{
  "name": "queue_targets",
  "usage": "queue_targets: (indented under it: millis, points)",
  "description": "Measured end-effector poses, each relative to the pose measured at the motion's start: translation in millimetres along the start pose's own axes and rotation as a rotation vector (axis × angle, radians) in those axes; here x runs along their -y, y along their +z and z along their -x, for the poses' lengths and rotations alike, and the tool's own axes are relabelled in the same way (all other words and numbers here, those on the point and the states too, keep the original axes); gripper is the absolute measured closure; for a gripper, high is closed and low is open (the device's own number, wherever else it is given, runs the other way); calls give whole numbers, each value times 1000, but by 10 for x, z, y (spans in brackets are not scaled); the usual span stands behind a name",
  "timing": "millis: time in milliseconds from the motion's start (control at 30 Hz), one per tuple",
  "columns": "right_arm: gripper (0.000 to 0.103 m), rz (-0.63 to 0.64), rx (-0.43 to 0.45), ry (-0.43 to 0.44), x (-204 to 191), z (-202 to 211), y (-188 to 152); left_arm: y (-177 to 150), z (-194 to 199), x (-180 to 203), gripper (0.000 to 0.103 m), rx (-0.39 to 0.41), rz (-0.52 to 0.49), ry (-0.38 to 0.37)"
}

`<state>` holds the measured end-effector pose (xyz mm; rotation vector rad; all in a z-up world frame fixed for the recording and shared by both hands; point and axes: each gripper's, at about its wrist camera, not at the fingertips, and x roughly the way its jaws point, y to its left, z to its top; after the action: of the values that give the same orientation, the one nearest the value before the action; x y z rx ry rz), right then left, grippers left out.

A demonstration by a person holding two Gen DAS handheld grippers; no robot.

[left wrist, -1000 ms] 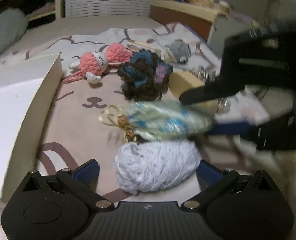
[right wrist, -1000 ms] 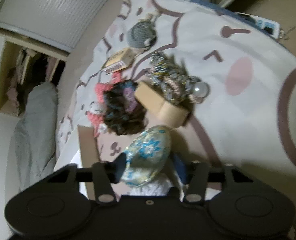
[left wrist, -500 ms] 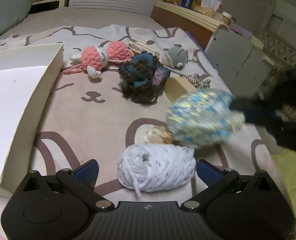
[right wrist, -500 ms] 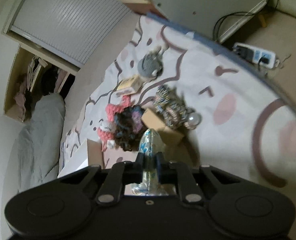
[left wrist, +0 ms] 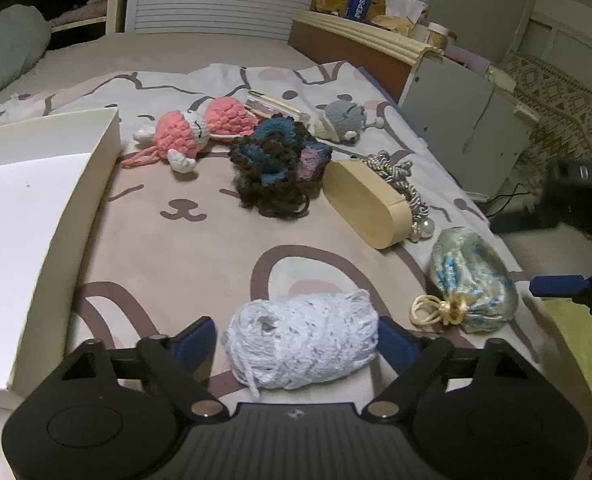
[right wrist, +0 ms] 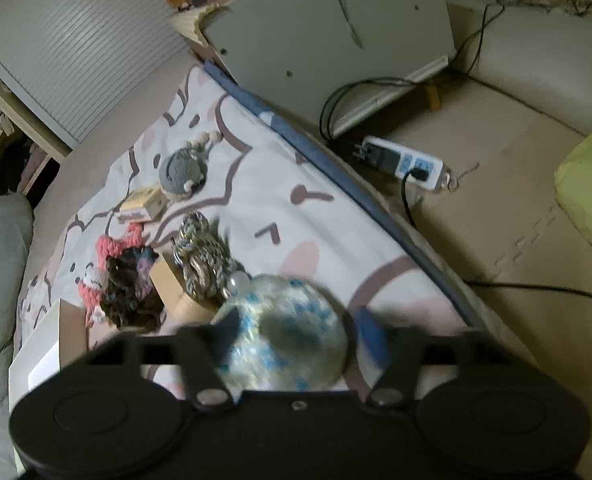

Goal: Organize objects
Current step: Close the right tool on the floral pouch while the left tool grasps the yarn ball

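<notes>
Near bed's right edge: right gripper (right wrist: 291, 340) jaws opening around brocade pouch (left wrist: 472, 280); left gripper (left wrist: 298, 342) closing around white yarn ball (left wrist: 302, 346)

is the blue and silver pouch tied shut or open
Tied shut: the pouch lies on its side on the blanket, its neck gathered tight under a knotted gold cord.

— Where is there room on the bed (left wrist: 183, 256)?
— Mid-bed, between the white box (left wrist: 35, 216) at left and the oval box (left wrist: 366, 204) at right.
— And farther back?
— The dark yarn (left wrist: 275, 172) and pink toy (left wrist: 183, 140) crowd it.
</notes>
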<state>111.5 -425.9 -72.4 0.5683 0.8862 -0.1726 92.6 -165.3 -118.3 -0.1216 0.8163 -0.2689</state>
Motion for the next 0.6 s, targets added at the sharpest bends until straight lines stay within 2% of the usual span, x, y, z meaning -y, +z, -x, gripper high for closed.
queue_targets:
  millis: [100,300,467,600]
  points:
    - [6,44,-7,-31,-103,-62,-12,-1,33,15,26,0,-34,-20]
    - [2,72,-76,-106,-238,-245,-78,20,135,-36,27,-27,-115,-24]
    - [0,78,-81,-157,-392,-303,-144,80,169,-114,26,-96,-189,-21]
    - [0,145,-106,-194,-550,-410,-243,65,120,-99,20,-119,-149,13]
